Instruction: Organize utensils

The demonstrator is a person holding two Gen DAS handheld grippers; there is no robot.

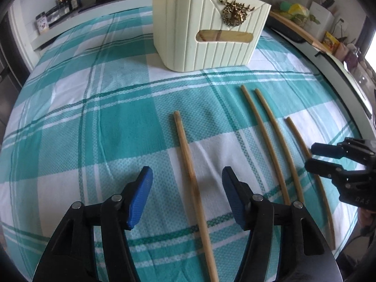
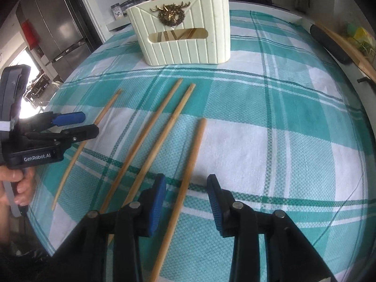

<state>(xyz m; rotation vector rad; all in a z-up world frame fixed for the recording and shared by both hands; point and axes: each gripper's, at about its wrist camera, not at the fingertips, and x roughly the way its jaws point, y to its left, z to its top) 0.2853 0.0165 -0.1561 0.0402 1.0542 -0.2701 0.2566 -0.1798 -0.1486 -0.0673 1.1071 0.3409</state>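
Two handheld grippers are hovering over a teal-and-white checked cloth [image 1: 70, 117] where four loose chopsticks are lying side by side, approx. parallel, tips pointing toward a cream ribbed holder [image 1: 206, 30] w/ a gold stag ornament at the far end of the cloth.

The left gripper [image 1: 186, 197] is sitting w/ its blue pads spread wide, straddling the leftmost chopstick [image 1: 190, 176] without touching it. The right gripper [image 2: 186, 202] is likewise spread, framing the rightmost chopstick [image 2: 190, 176]; neither claw is pinching anything. Between those two sticks, two more chopsticks [image 2: 150, 136] are lying close together, just apart from each other.

Count: 4 chopsticks on the cloth, 1 holder, 2 grippers. Wooden tips, prob. chopsticks, are already poking above the holder's rim; through its front slot more sticks are showing, number unclear.

Step in hand, by the look of it: the pick-up approach, each claw lining up on its own stick, w/ four still to be stowed. Next move is calling for lowering until the pads flank the thin shaft, closing squarely so it isn't rolling away, then lifting and tipping it upright into the holder.
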